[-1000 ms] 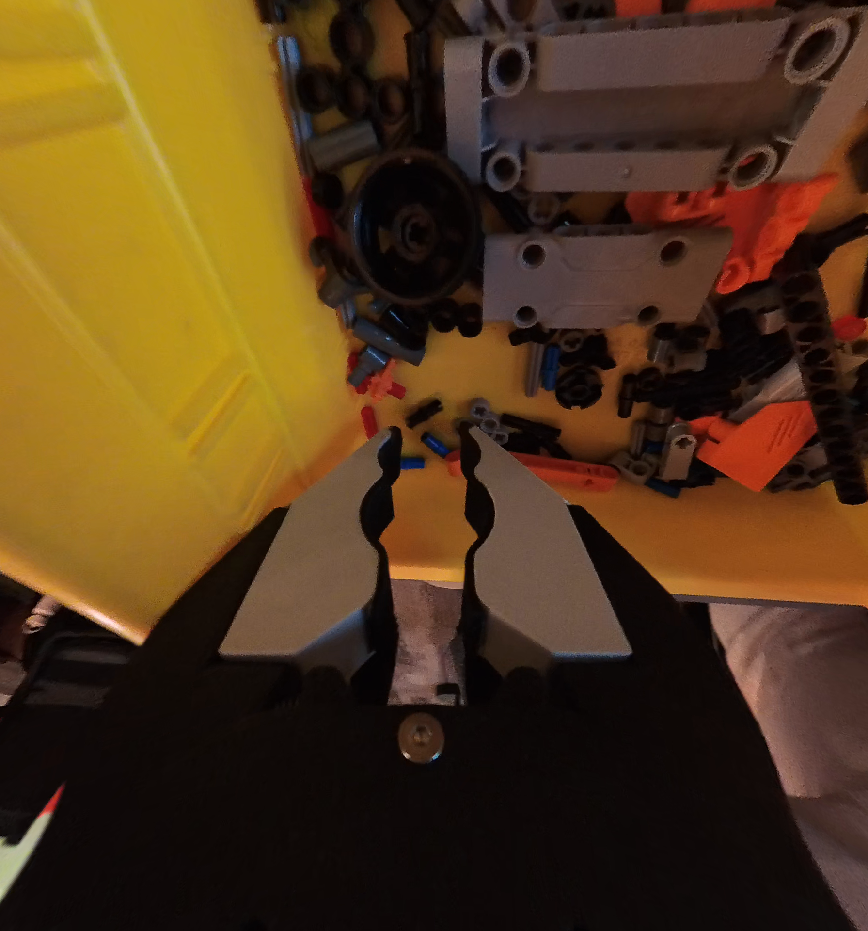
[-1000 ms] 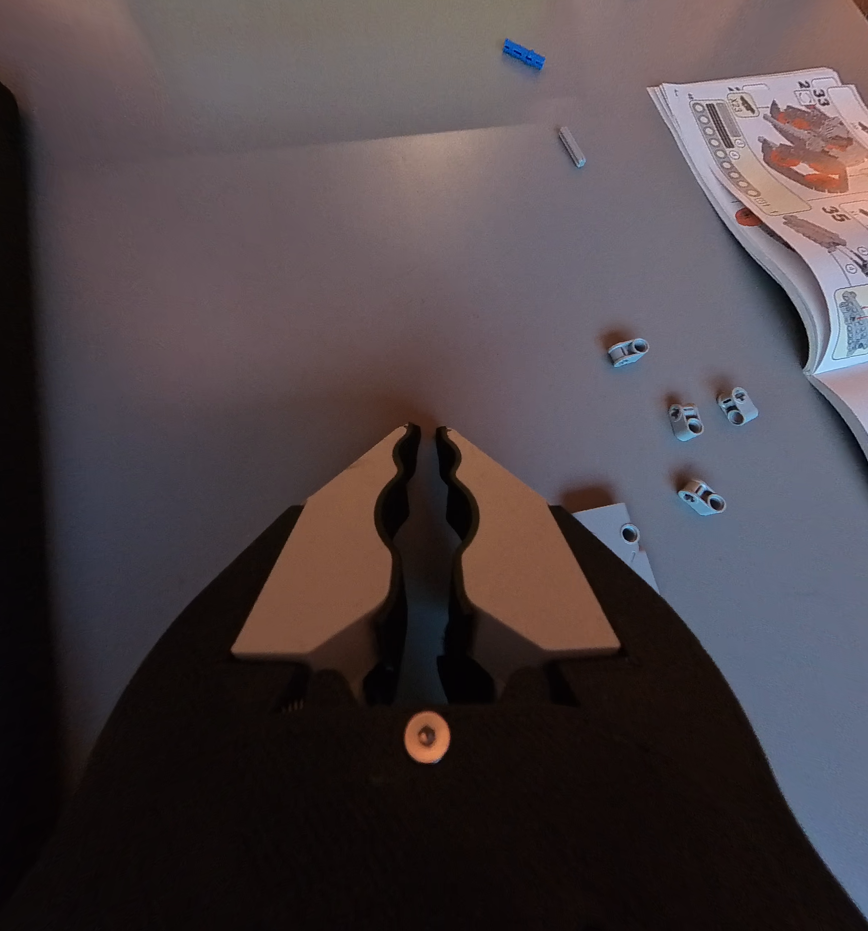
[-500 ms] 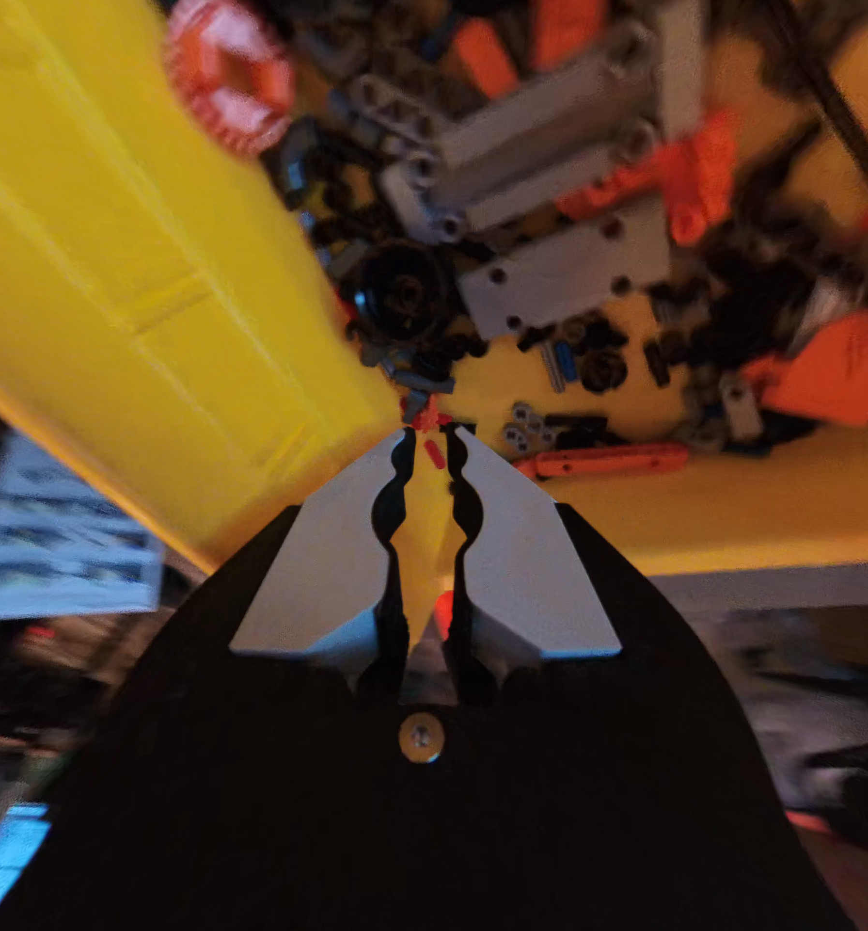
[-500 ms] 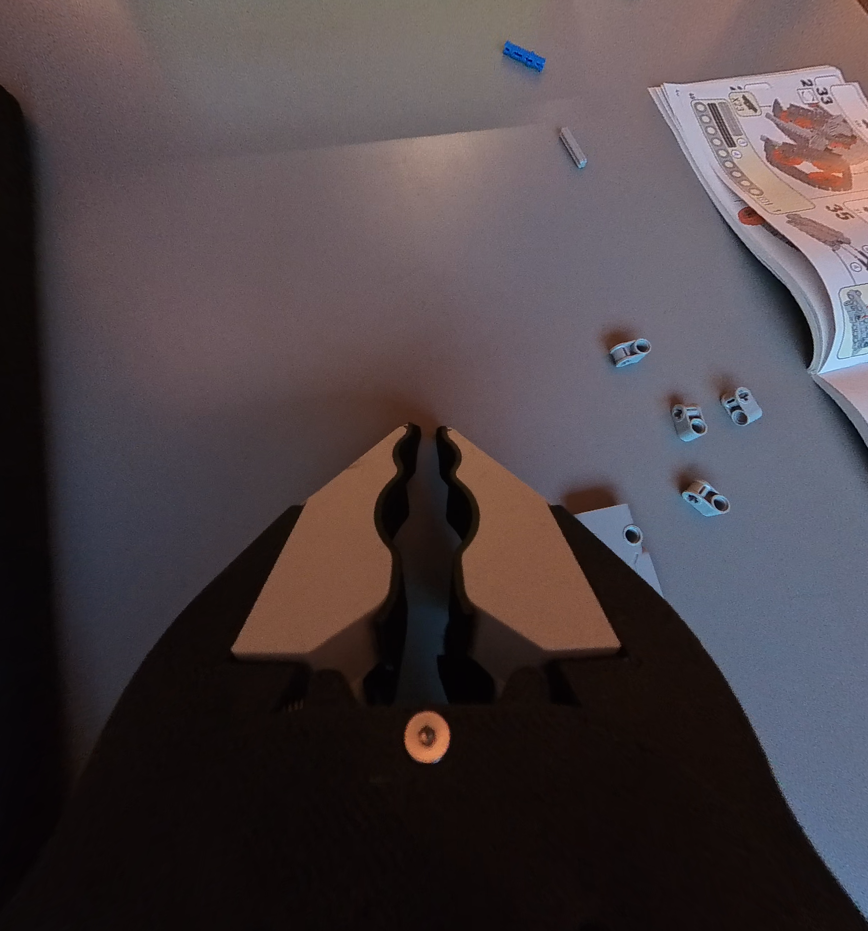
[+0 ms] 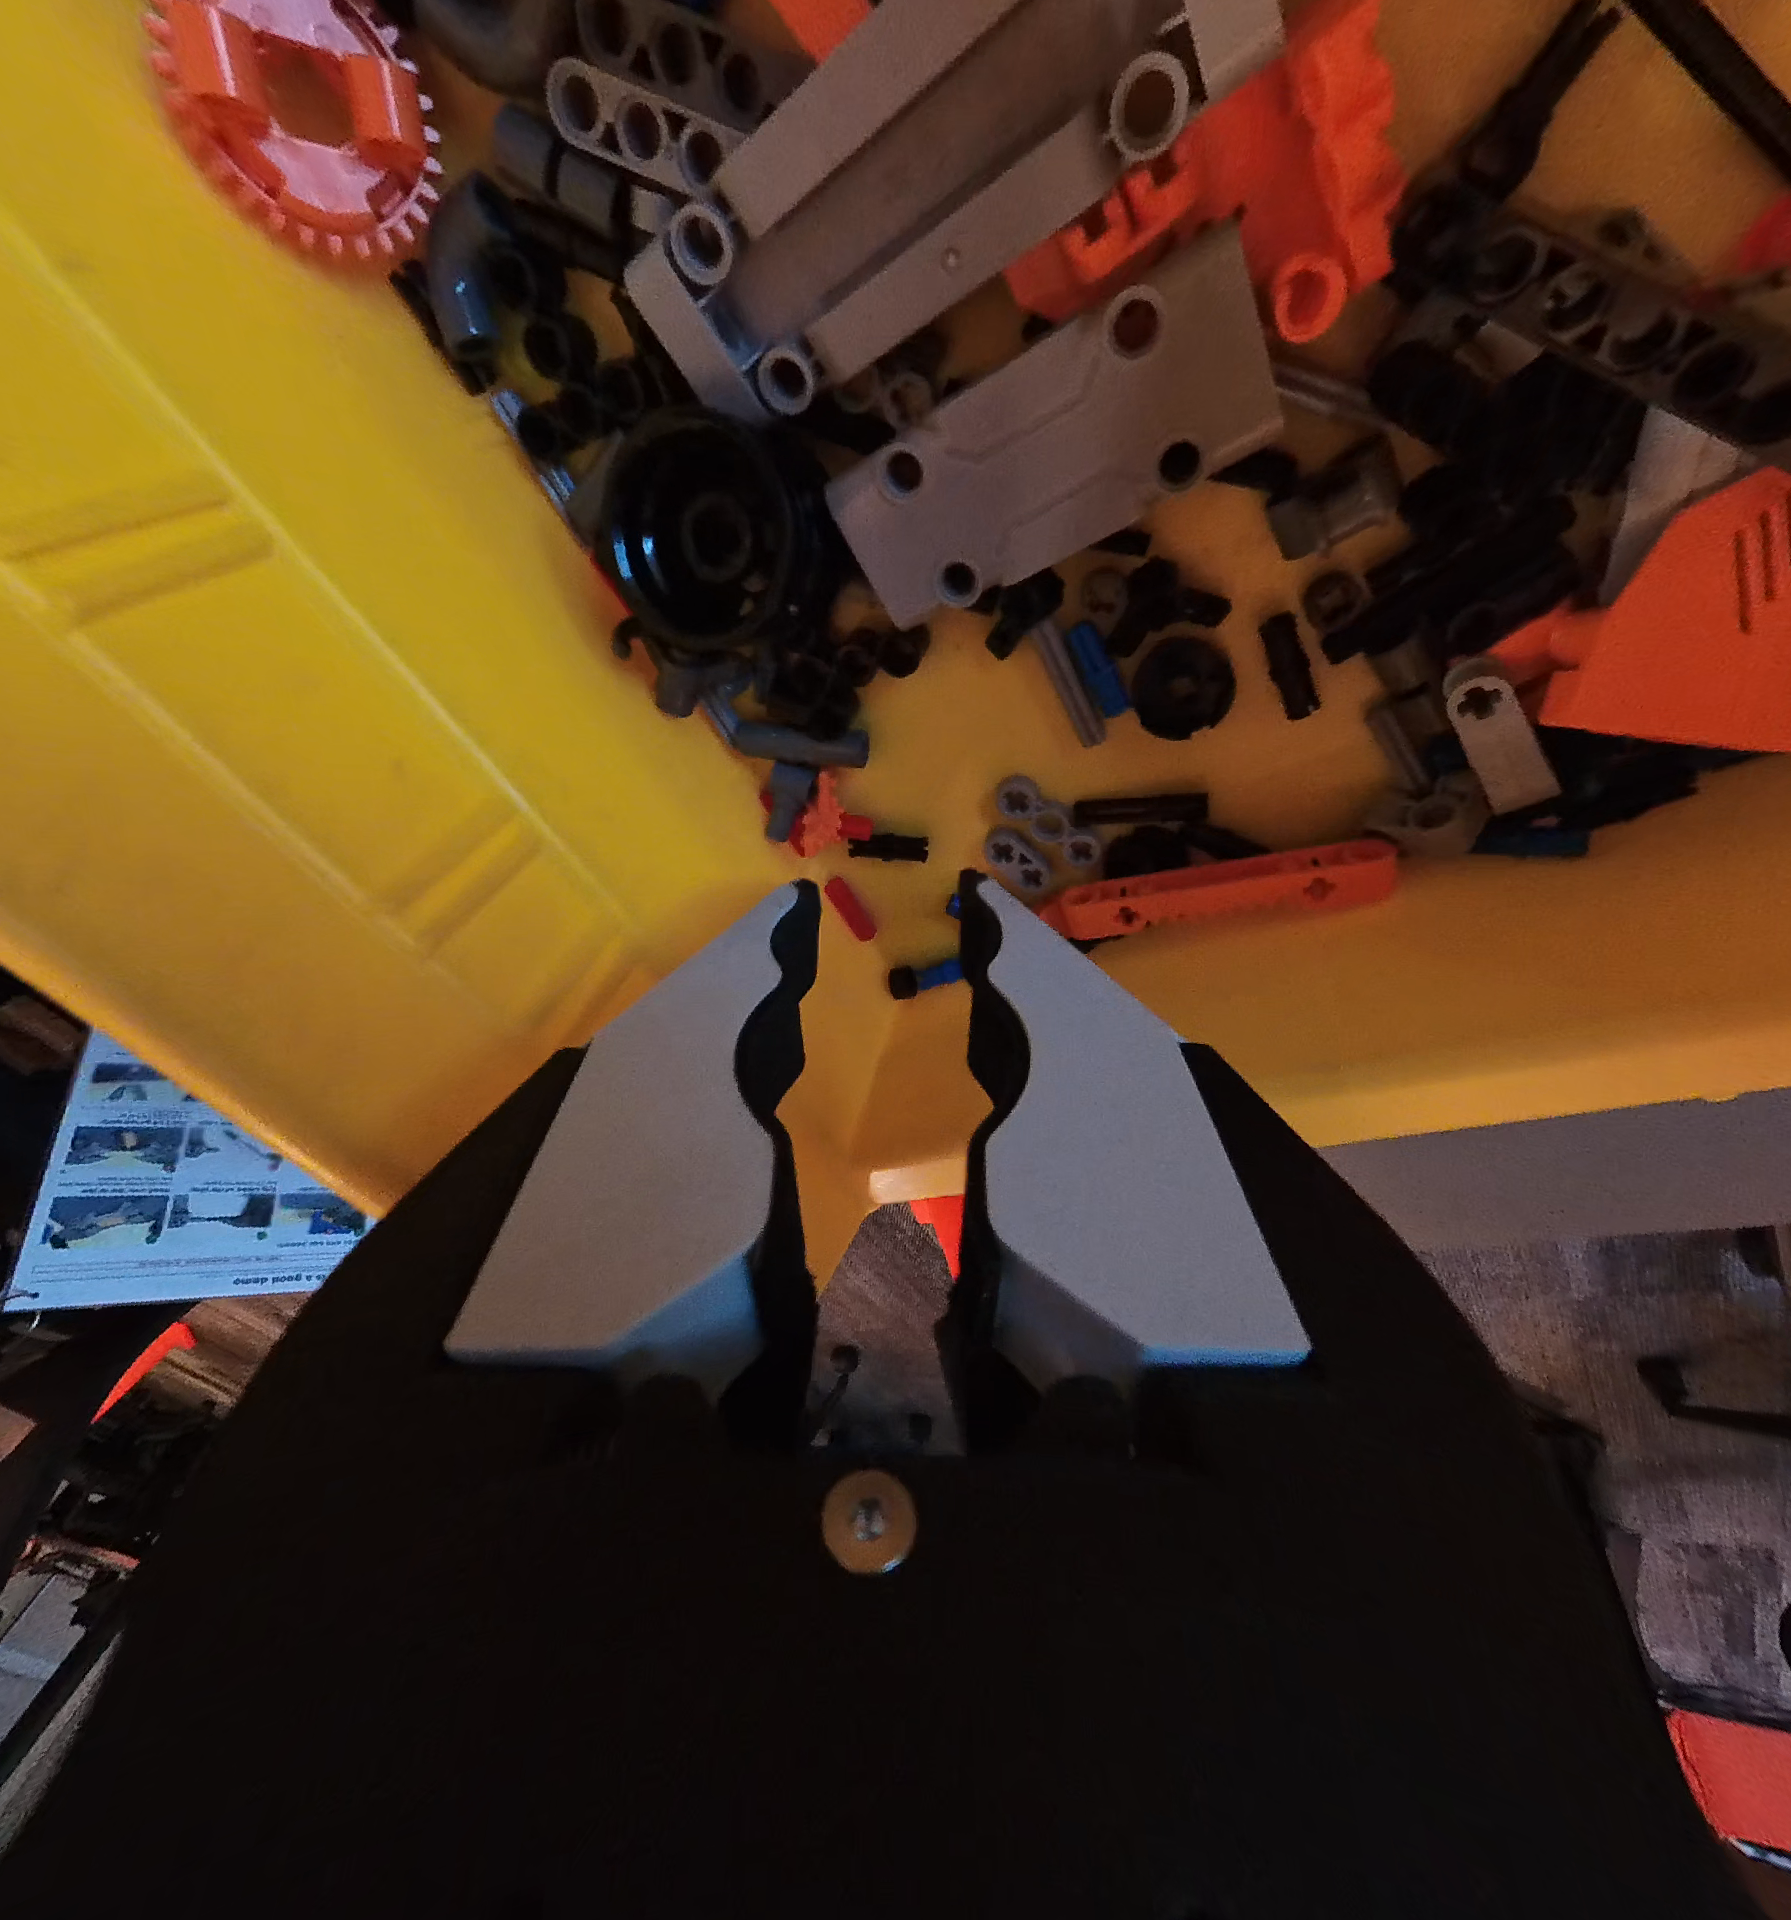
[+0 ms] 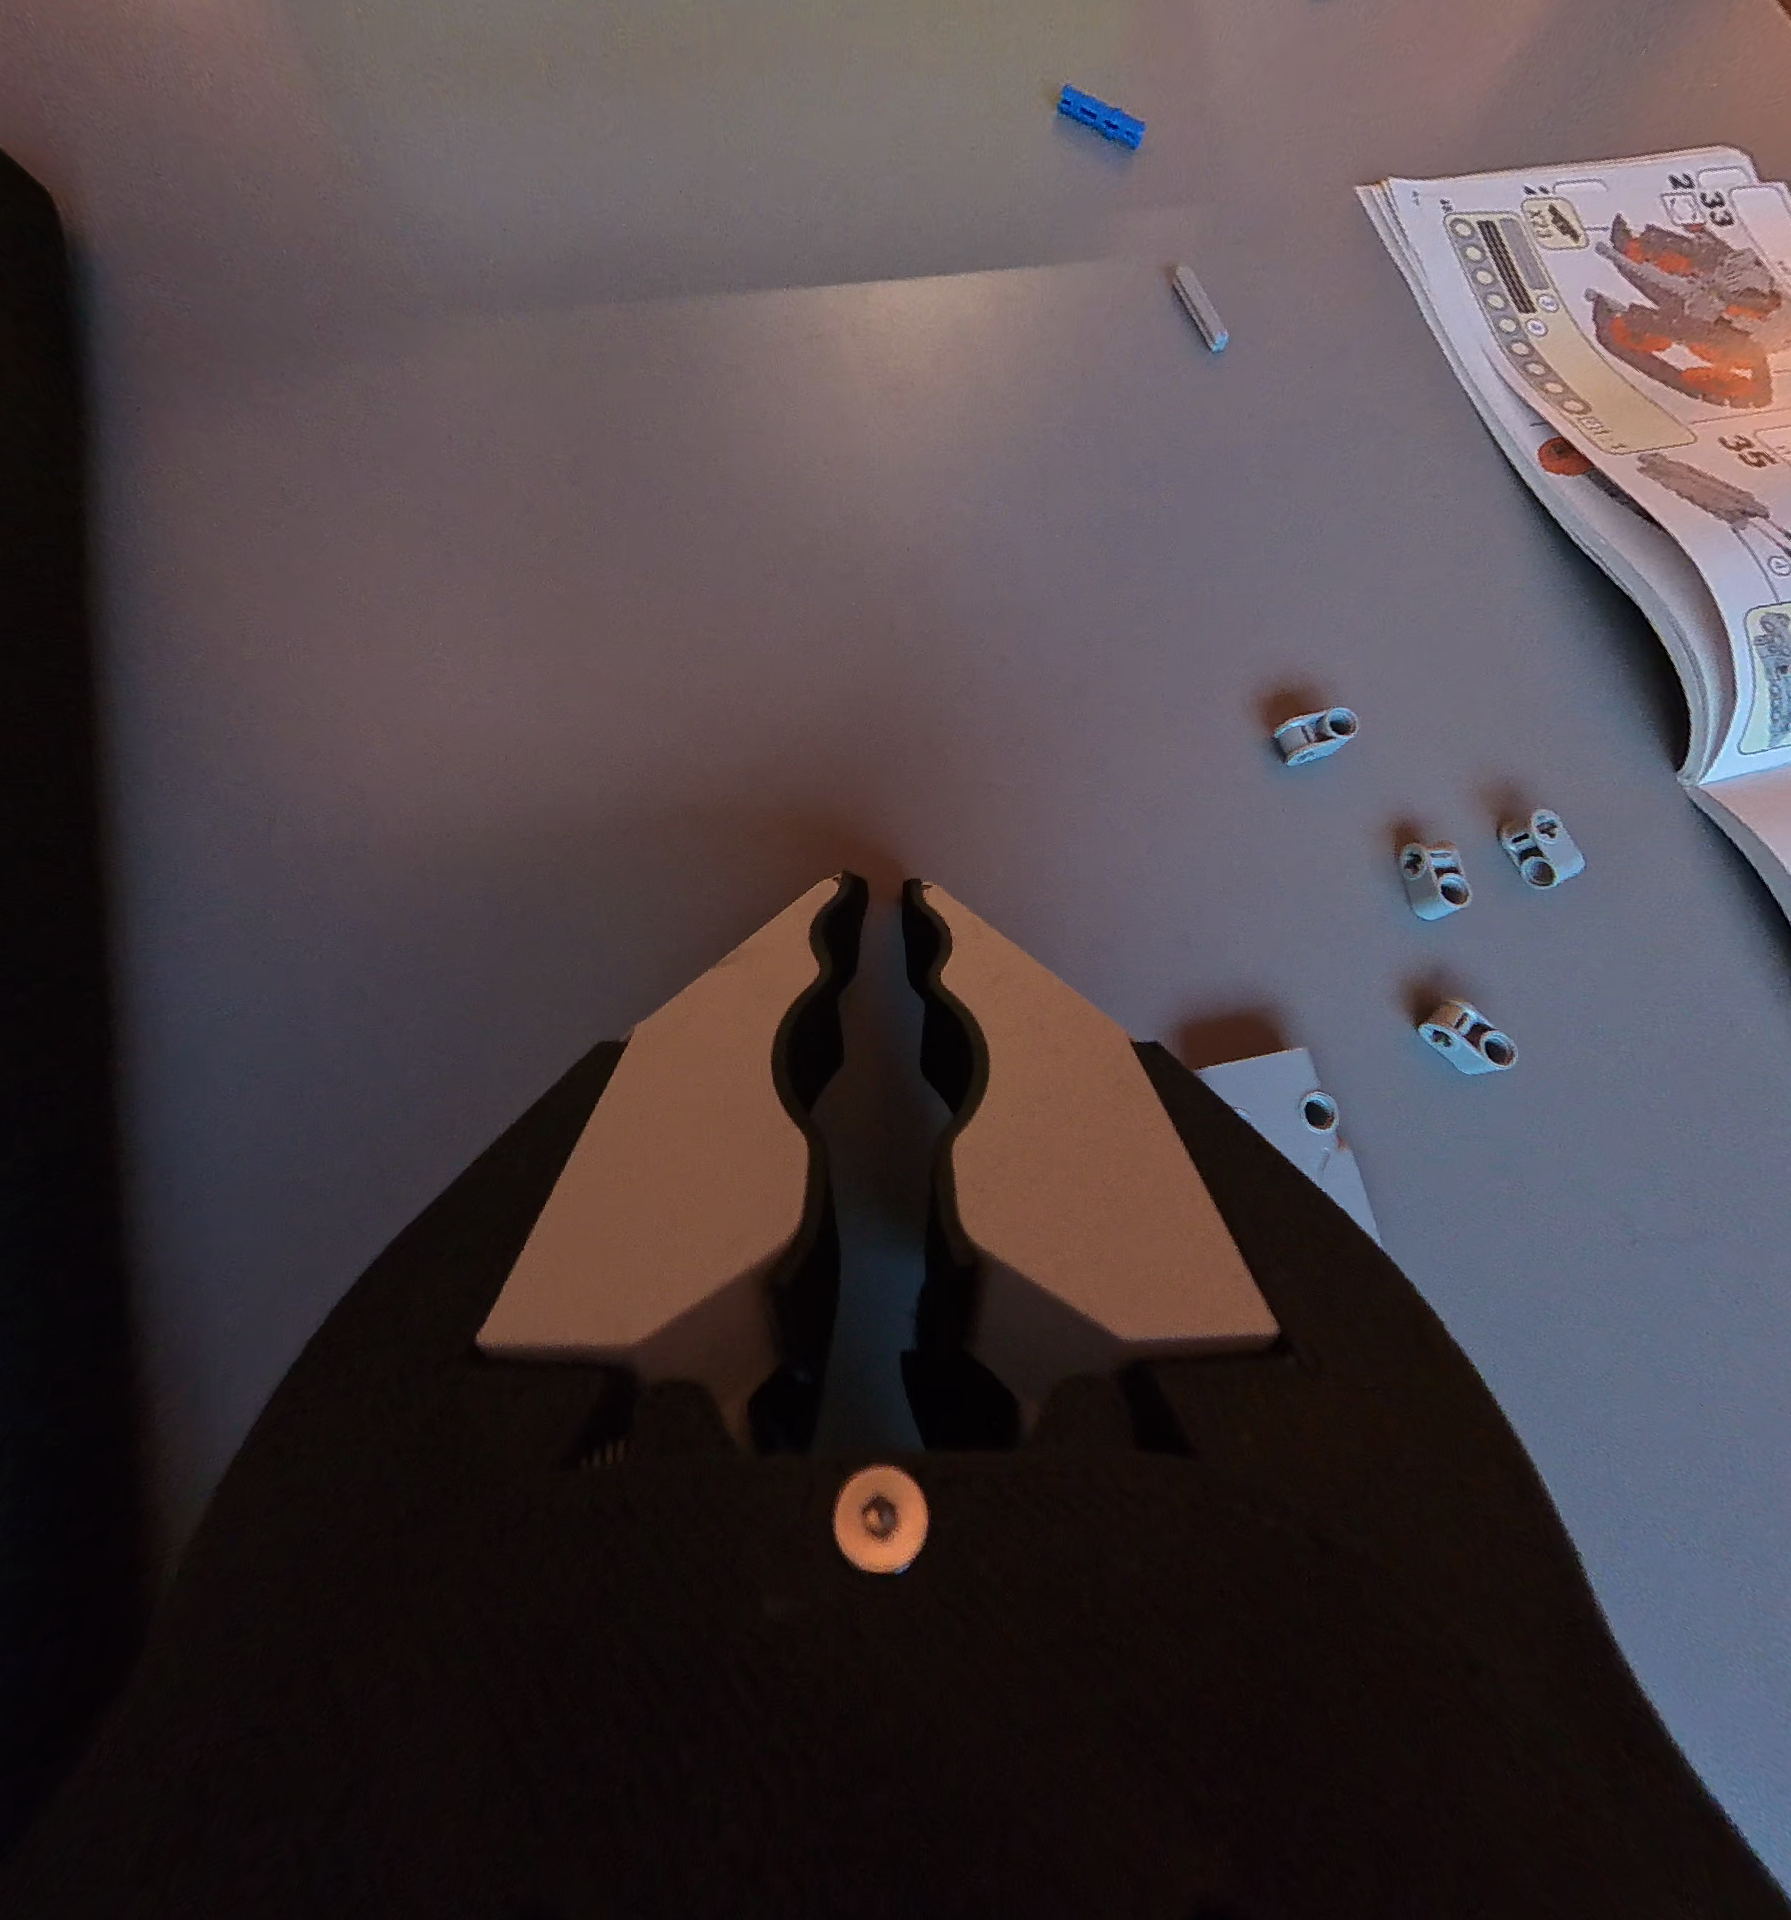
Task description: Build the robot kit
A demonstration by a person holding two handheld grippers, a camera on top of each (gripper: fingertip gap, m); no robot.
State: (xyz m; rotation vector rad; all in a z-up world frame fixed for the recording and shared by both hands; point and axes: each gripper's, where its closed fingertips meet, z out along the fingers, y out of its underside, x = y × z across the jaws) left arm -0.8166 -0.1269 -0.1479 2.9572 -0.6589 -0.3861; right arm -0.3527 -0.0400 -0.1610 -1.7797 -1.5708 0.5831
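Left gripper (image 5: 883, 883) gapes over yellow bin (image 5: 247, 582)'s loose bricks.

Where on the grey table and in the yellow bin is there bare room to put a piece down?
The table is bare from the dark edge on the left to the grey pin and the four connectors. In the bin only the strip by the near wall, below the orange beam, is bare; beyond it, parts are piled.

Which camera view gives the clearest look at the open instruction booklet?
The right wrist view: the open instruction booklet lies on the grey table, right of the right claw, its pages facing up. The left wrist view shows none of it.
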